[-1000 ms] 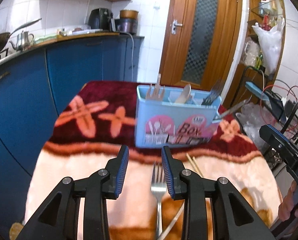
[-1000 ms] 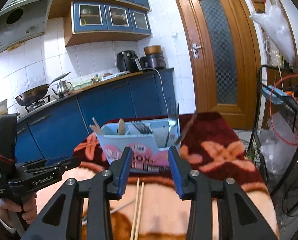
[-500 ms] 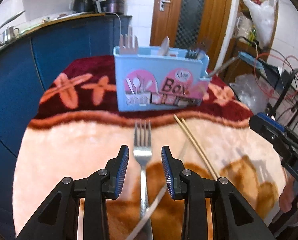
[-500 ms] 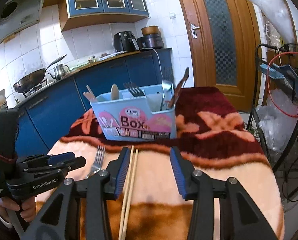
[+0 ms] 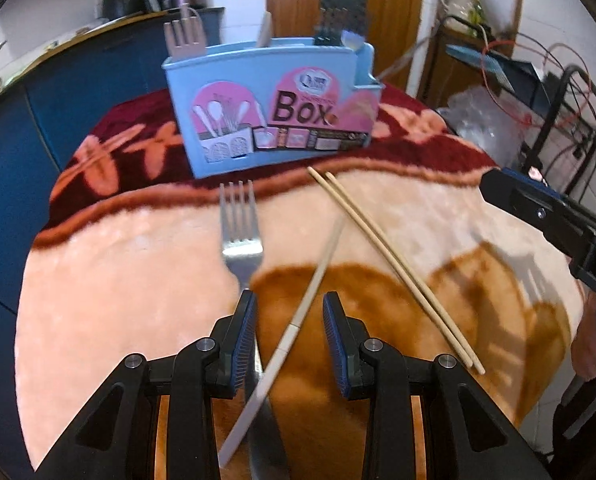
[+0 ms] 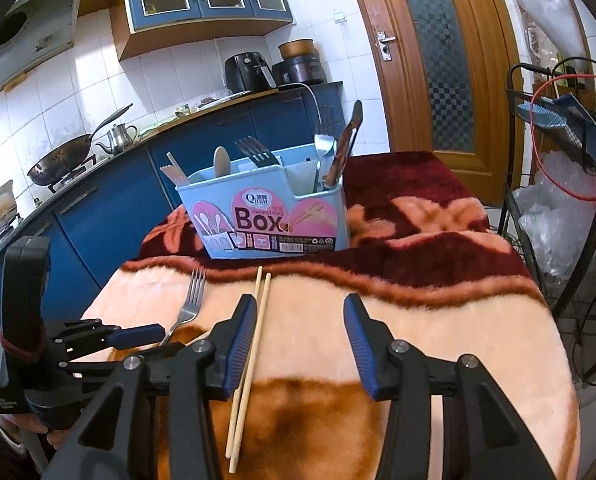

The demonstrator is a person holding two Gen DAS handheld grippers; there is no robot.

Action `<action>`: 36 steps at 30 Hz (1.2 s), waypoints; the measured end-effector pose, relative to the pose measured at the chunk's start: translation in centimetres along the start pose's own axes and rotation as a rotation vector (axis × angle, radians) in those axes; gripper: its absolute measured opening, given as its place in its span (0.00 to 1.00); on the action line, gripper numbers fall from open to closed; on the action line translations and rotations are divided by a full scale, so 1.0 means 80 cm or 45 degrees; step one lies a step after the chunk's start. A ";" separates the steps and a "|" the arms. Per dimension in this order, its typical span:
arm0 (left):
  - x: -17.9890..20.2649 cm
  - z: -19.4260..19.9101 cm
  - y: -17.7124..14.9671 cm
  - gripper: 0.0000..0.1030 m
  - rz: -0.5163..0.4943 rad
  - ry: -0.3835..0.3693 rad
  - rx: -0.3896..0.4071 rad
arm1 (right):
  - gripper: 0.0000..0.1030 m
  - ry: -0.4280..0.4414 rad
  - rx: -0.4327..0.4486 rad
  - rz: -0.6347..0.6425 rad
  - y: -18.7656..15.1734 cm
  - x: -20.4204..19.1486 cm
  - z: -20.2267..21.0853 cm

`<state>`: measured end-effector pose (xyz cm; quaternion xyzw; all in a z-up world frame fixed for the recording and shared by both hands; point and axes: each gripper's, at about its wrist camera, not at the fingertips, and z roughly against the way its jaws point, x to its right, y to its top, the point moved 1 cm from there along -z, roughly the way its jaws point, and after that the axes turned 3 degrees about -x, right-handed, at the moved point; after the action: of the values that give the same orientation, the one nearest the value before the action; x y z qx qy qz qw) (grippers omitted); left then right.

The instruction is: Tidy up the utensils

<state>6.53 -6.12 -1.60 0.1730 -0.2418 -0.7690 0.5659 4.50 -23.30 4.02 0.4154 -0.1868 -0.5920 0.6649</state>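
Fork (image 5: pixel 240 236) flat on blanketed tabletop (image 5: pixel 110 280), tines toward the far blue utensil box (image 5: pixel 274 108), handle running back under left tool (image 5: pixel 289 334). That tool spread, probably lined up for the handle, though a pale stick (image 5: pixel 298 320) crosses between its fingers. Chopstick pair (image 6: pixel 250 356) lies beside right tool's (image 6: pixel 298 338) left finger; right tool spread, holding nothing.
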 end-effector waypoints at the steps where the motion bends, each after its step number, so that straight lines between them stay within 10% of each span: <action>1: 0.002 -0.001 0.001 0.33 -0.016 -0.005 -0.010 | 0.48 0.002 -0.002 -0.002 -0.001 0.000 0.000; 8: 0.007 -0.015 0.012 0.30 -0.088 -0.029 -0.100 | 0.49 0.015 -0.001 -0.022 -0.004 0.007 0.003; 16: -0.002 -0.021 0.017 0.05 -0.031 -0.094 -0.115 | 0.49 0.019 -0.008 -0.025 -0.005 0.009 0.002; 29: -0.065 0.029 0.007 0.04 0.246 -0.068 0.119 | 0.49 0.068 -0.171 0.016 -0.007 -0.015 -0.027; 36: -0.093 0.019 -0.002 0.04 0.311 0.008 0.119 | 0.32 0.041 -0.311 0.047 -0.015 -0.030 -0.055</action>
<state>7.83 1.28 -0.48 0.1707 -0.2948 -0.6817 0.6475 6.47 -19.55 1.11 0.3373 -0.1104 -0.5913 0.7242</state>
